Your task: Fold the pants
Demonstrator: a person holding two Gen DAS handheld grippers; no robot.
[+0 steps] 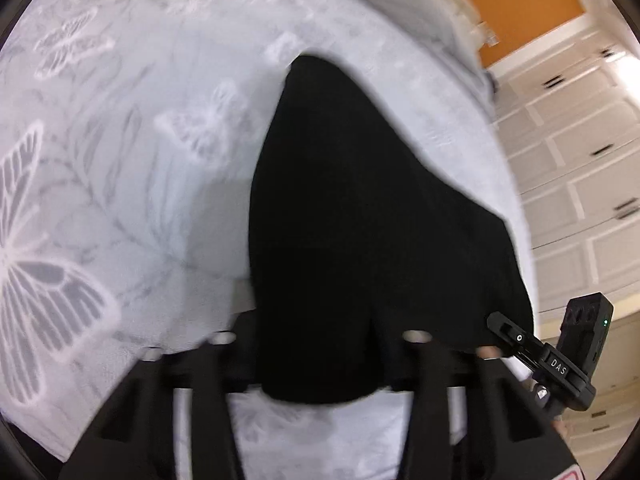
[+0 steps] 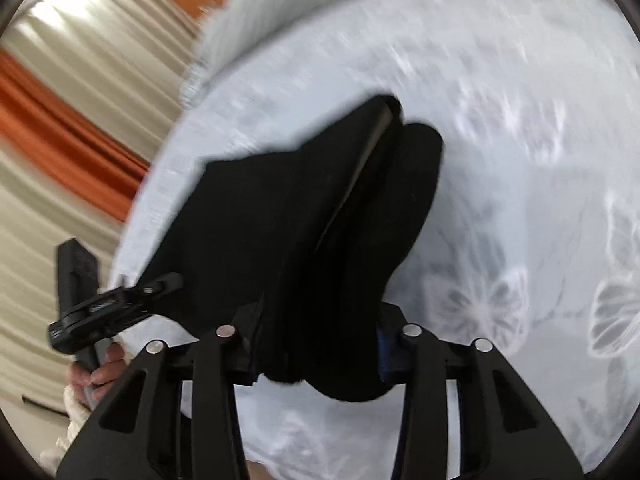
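The black pants (image 1: 360, 220) hang lifted over a pale bedspread printed with butterflies (image 1: 120, 140). My left gripper (image 1: 320, 360) is shut on one end of the cloth, which drapes over and hides its fingertips. The right gripper shows at the right of the left wrist view (image 1: 532, 354), holding the same edge. In the right wrist view the pants (image 2: 320, 220) bunch in folds. My right gripper (image 2: 320, 360) is shut on them. The left gripper (image 2: 132, 296) shows at the left, clamped on the cloth's corner.
The bedspread (image 2: 500, 160) fills most of both views. White panelled cabinet doors (image 1: 580, 180) and an orange wall (image 1: 520, 8) stand past the bed's edge. Cream and orange curtains (image 2: 60, 120) hang on the other side. A hand (image 2: 100, 372) holds the left gripper's handle.
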